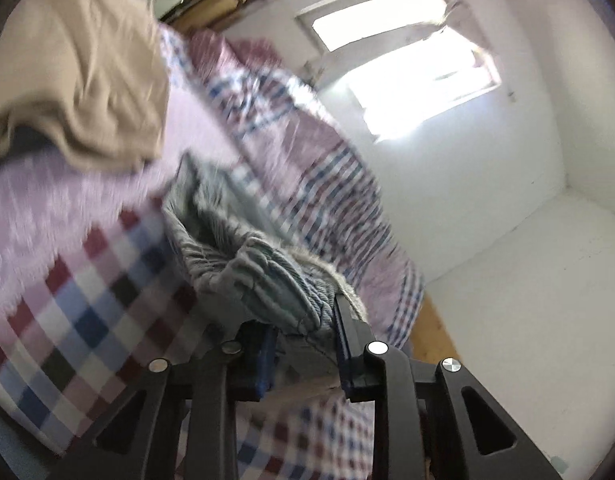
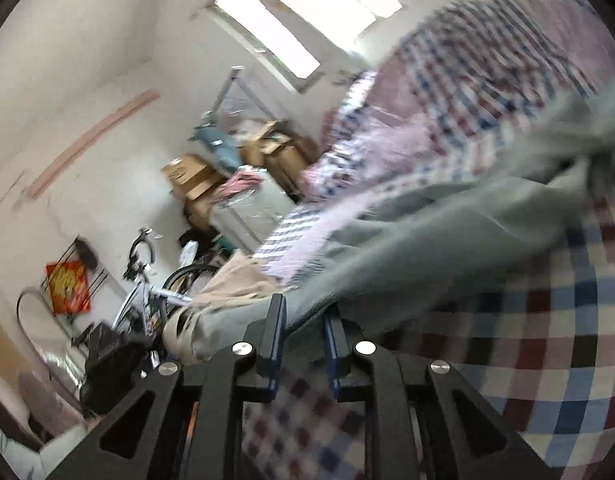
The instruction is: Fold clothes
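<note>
A grey-blue garment with a ribbed edge is bunched between the blue pads of my left gripper, which is shut on it above the checked bedspread. In the right wrist view the same grey garment stretches from the upper right down into my right gripper, whose pads pinch its edge. The cloth hangs lifted off the bed between the two grippers. A beige garment lies in a heap on the bed at the upper left of the left wrist view, and its edge shows left of the right gripper.
A rumpled checked quilt is piled along the bed's far side, by a white wall and bright window. Cardboard boxes, a bicycle and a dark bag stand on the floor beside the bed.
</note>
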Demonstrator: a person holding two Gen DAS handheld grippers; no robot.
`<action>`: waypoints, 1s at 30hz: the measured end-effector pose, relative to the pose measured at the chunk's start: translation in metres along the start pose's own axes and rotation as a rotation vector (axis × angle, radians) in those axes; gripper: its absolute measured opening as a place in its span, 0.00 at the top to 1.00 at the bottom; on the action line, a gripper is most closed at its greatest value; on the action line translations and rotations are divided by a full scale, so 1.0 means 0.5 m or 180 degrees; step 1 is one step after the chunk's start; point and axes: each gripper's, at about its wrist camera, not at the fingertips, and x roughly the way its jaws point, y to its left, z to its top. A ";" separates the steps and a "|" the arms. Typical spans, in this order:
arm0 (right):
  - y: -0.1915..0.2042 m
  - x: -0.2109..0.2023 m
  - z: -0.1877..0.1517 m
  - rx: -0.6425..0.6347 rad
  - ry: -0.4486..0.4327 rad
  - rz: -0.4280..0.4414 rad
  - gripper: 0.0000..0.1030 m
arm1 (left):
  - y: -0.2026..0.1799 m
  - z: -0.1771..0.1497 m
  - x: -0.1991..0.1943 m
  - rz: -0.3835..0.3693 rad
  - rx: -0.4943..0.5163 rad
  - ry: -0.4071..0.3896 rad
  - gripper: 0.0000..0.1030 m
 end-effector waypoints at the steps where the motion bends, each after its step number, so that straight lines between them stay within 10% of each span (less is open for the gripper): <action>1: 0.019 -0.004 -0.004 -0.0082 0.0029 0.0034 0.83 | -0.005 0.013 -0.012 -0.0039 -0.0012 -0.0063 0.75; 12: 0.127 0.079 -0.146 -0.0771 0.1302 0.0593 0.77 | 0.155 0.076 -0.037 0.0442 -0.0954 -0.0538 0.77; 15: 0.117 0.101 -0.175 -0.0827 0.1492 0.0401 0.60 | 0.144 0.082 -0.026 0.0705 -0.0785 -0.0491 0.76; 30: -0.174 0.014 -0.070 0.0778 0.0745 -0.0611 0.45 | 0.077 0.044 -0.058 0.1322 -0.0347 -0.0519 0.52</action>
